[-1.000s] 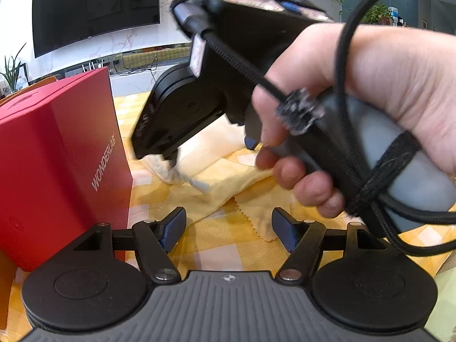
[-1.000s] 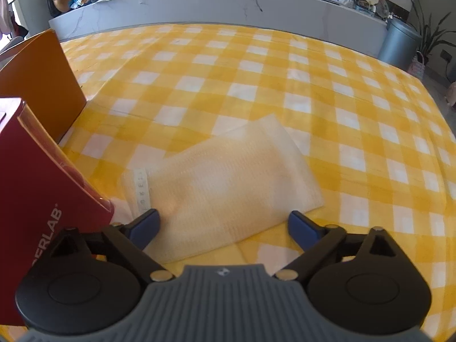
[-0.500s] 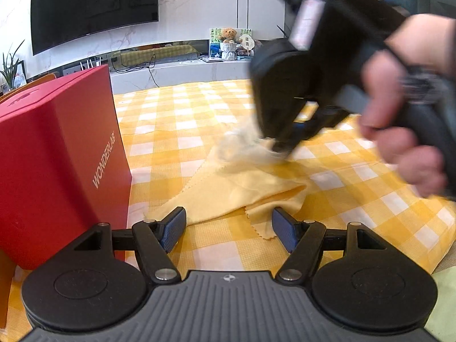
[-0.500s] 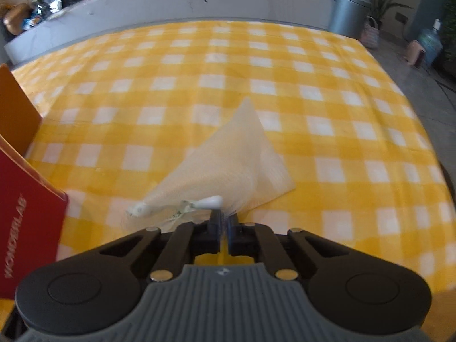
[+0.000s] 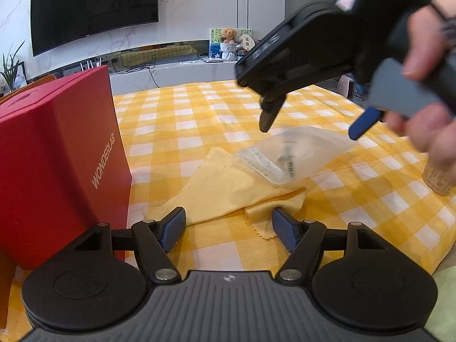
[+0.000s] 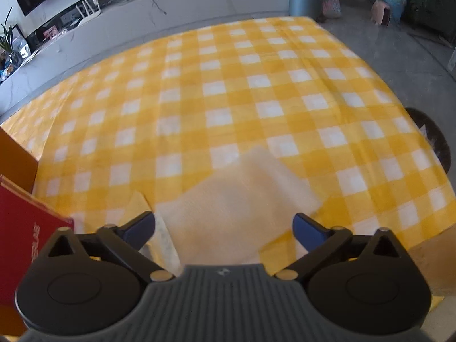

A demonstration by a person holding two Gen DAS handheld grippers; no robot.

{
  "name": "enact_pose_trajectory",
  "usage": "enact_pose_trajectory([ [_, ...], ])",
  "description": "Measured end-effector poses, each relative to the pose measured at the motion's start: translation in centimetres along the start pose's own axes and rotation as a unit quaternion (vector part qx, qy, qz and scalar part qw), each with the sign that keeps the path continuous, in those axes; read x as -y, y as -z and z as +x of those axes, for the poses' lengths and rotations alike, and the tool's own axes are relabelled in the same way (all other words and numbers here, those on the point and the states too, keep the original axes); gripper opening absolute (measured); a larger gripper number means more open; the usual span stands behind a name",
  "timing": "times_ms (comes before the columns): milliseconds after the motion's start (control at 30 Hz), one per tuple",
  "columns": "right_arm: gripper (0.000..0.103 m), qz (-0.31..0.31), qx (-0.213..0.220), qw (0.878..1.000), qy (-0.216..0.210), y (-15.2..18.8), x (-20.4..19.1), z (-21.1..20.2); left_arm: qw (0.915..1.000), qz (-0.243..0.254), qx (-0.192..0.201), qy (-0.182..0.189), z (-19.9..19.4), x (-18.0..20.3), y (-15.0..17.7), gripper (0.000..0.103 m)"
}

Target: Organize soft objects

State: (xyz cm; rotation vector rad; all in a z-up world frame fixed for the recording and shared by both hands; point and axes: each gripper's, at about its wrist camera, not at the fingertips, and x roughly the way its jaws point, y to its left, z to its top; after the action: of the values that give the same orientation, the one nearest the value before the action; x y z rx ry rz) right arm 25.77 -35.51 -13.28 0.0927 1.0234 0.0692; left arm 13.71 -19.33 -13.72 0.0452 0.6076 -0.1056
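A red box (image 5: 57, 154) with smooth faces stands at the left on the yellow-and-white check tablecloth (image 5: 199, 114), "WONDERLAB" printed in white up its side. Beside it lies a yellow cloth (image 5: 228, 191) with pinked, zigzag edges, just ahead of the left gripper (image 5: 228, 228), whose jaws stand wide and empty. A clear plastic pouch (image 5: 287, 154) with a printed strip rests partly on the cloth. Above it the right gripper (image 5: 309, 124) has just sprung open, nothing between its jaws.
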Motion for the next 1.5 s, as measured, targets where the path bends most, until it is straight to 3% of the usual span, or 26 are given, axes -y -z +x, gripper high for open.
enact_pose_trajectory([
  [233,0.1,0.088,-0.03,0.995,0.034,0.1,-0.6,3.3,1.0,0.0,0.0,0.0,0.0,0.3,0.1,0.082],
  [367,0.101,0.048,-0.025,0.995,0.082,0.1,-1.8,4.4,1.0,0.002,0.001,-0.001,-0.2,0.6,0.2,0.082],
  [500,0.099,0.037,-0.011,0.996,0.075,0.3,-1.4,4.4,1.0,0.003,0.0,-0.002,-0.2,0.7,0.3,0.082],
  [600,0.091,0.015,-0.003,0.997,0.069,0.5,-1.1,4.0,1.0,0.003,0.0,-0.002,-0.1,0.8,0.3,0.082],
  [700,0.067,-0.006,-0.004,0.998,0.066,0.5,-0.6,3.1,1.0,0.004,-0.001,0.0,-0.1,0.8,0.3,0.082],
  [767,0.041,-0.007,-0.006,0.998,0.069,0.4,0.1,2.7,1.0,0.005,-0.003,-0.001,0.0,0.9,0.2,0.082],
  [867,0.012,-0.023,-0.011,0.997,0.076,0.4,0.6,2.4,0.9998,0.019,-0.002,-0.009,-0.1,1.2,0.2,0.083],
  [967,0.001,-0.033,-0.017,0.996,0.081,0.4,0.6,2.3,0.9993,0.029,-0.01,-0.021,-0.3,1.6,-0.1,0.083],
  [1133,0.0,-0.039,-0.005,0.997,0.064,0.1,1.0,1.0,0.9982,0.056,0.0,-0.024,-0.8,2.0,-1.6,0.083],
  [1233,0.0,-0.03,0.013,0.998,0.052,-0.4,1.4,-0.3,0.9968,0.075,-0.027,-0.001,0.3,2.4,-2.4,0.083],
  [1367,0.0,-0.021,0.02,0.999,0.03,-0.7,1.8,-1.0,0.9967,0.059,-0.045,0.032,1.9,1.7,-3.4,0.085],
  [1433,0.002,-0.041,0.007,0.999,0.021,-0.5,1.7,-0.6,0.9965,0.049,-0.063,0.026,3.2,1.2,-3.8,0.088],
  [1500,0.01,-0.035,-0.006,0.999,0.02,-0.3,2.1,0.2,0.9946,0.037,-0.094,0.025,4.5,1.0,-4.1,0.089],
])
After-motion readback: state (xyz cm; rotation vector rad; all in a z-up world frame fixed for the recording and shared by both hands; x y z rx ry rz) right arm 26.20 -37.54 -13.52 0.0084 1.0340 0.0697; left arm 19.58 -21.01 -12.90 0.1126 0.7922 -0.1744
